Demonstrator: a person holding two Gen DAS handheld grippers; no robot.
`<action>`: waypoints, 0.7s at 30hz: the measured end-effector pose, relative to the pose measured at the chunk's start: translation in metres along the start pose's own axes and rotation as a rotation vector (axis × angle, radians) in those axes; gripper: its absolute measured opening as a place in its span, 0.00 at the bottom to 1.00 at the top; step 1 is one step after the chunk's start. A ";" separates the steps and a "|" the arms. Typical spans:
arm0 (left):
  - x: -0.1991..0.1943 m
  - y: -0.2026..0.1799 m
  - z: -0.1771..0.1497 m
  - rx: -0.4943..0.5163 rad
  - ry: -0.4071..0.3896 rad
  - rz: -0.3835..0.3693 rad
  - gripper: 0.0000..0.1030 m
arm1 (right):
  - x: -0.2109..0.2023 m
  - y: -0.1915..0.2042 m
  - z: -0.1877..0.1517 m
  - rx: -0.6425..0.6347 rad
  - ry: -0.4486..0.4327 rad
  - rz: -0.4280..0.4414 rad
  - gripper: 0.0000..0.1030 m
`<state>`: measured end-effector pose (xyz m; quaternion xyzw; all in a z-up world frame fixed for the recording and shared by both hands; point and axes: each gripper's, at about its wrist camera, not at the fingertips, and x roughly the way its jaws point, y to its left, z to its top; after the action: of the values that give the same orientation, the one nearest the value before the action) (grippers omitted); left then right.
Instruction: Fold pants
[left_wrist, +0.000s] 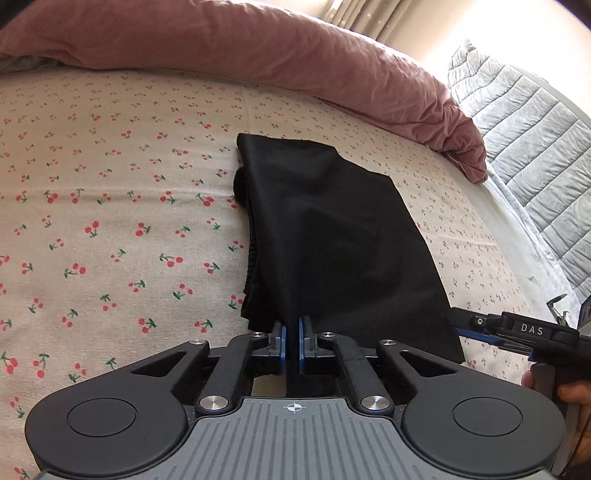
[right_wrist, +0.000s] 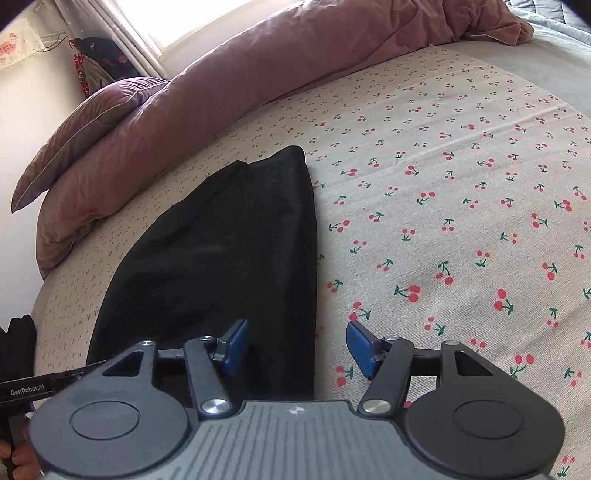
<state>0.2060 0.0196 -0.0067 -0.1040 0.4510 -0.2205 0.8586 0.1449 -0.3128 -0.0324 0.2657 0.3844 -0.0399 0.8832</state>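
Black pants lie folded into a long strip on the cherry-print bed sheet. In the left wrist view my left gripper sits at the strip's near end, its blue pads drawn together with black cloth pinched between them. The right wrist view shows the same pants running away from me. My right gripper stands open over their near right edge. One blue pad is above the cloth, the other above the sheet, and neither presses on the fabric.
A pink duvet is bunched along the far side of the bed, with a mauve pillow beside it. A grey quilted cover lies off the right edge. A hand holds the other gripper's handle at the right.
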 end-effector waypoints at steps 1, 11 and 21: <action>-0.001 0.002 0.001 0.004 0.005 0.014 0.06 | 0.000 0.000 -0.001 0.004 0.006 0.003 0.59; 0.012 -0.001 -0.004 0.178 -0.035 0.186 0.46 | 0.007 0.004 -0.011 -0.050 0.011 -0.020 0.60; -0.019 -0.012 -0.017 0.128 -0.093 0.226 0.74 | -0.012 0.040 -0.028 -0.243 -0.052 -0.129 0.75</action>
<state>0.1797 0.0177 0.0021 -0.0080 0.4044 -0.1457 0.9029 0.1292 -0.2661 -0.0221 0.1305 0.3796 -0.0568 0.9141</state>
